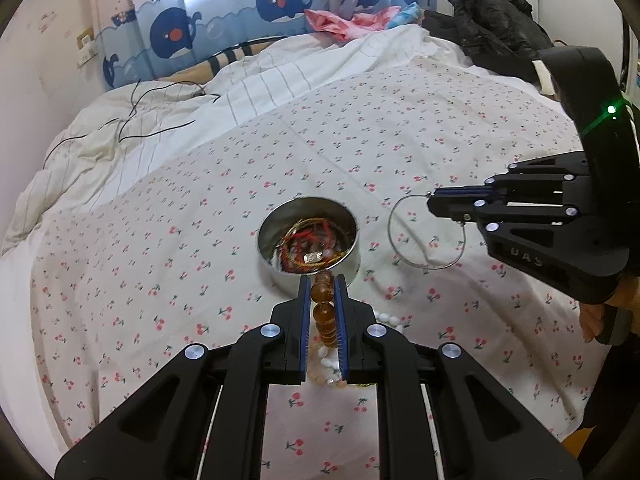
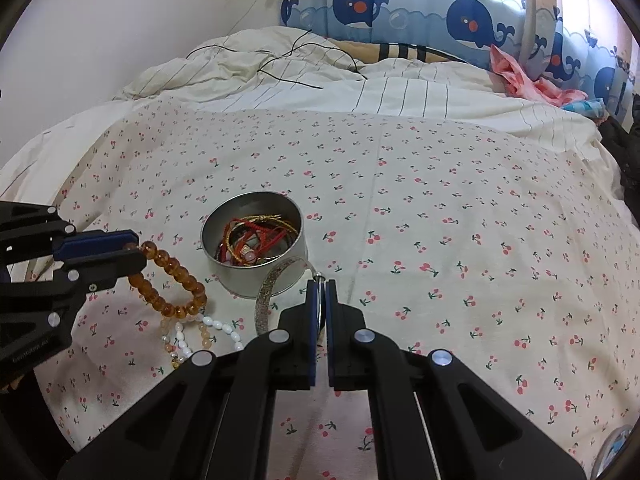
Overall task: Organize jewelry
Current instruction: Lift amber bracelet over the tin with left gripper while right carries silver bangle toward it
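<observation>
Mostly the left gripper (image 1: 323, 286) hides its own load: in the left wrist view only a short row of amber beads (image 1: 323, 312) shows between the blue pads, running back along the fingers toward the camera. From the right wrist view the whole amber bracelet (image 2: 170, 284) is seen as a loop hanging from the fingers (image 2: 116, 266), which pinch its upper end; its long axis slants down and away from them, and its low end seems to touch the sheet (image 2: 440, 200).

Under and just behind the left fingers lies a small heap of white and peach beads (image 2: 200, 334); how many strands it holds cannot be told, and the gripper covers part of it in the left view.

The right gripper (image 2: 322, 286) is pressed nearly together on a thin wire hoop (image 1: 424, 232). In its own view the hoop is edge-on and largely hidden between the pads, with a glittery band (image 2: 266, 292) curving down to the left of the fingers. In the left view the hoop (image 1: 424, 232) stands as an open ring hanging below the fingertips.

A round tin (image 2: 254, 252) stands on the bed just ahead of both pairs of fingers, open end up, holding a tangle of red and gold cords (image 2: 256, 238) that cannot be sorted apart.
</observation>
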The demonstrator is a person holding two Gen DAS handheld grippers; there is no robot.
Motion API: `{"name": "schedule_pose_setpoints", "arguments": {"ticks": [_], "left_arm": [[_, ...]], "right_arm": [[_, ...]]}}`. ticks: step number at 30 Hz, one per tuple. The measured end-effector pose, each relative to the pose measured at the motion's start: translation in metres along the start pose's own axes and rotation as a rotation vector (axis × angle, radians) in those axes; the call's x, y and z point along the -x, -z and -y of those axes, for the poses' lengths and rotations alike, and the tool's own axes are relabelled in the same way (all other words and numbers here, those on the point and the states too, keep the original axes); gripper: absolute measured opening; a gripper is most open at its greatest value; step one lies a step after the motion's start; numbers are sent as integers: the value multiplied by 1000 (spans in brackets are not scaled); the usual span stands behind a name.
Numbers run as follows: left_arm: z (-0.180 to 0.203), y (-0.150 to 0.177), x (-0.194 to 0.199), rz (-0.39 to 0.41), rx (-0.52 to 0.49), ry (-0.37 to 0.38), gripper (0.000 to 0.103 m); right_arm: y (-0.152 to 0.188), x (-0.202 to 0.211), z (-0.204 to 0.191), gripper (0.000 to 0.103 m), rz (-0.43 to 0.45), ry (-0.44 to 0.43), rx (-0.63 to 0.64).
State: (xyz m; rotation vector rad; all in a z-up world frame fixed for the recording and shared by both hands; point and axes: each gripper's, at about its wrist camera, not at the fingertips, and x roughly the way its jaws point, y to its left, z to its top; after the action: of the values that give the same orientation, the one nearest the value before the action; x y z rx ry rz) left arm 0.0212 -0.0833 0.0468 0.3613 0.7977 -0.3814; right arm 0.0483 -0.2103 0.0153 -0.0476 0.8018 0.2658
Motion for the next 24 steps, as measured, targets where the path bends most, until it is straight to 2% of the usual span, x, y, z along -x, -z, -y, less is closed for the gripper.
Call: {"name": "schedule_pose_setpoints", "arguments": {"ticks": [11,24], "left_arm": [[10,-17,-5,34,14,54,10],[-15,-34,-13,79,132,147,10]], "right_arm": [[-2,7,15,5,29,-3,-43],[-4,7,32,5,50,-21,-99]]}}
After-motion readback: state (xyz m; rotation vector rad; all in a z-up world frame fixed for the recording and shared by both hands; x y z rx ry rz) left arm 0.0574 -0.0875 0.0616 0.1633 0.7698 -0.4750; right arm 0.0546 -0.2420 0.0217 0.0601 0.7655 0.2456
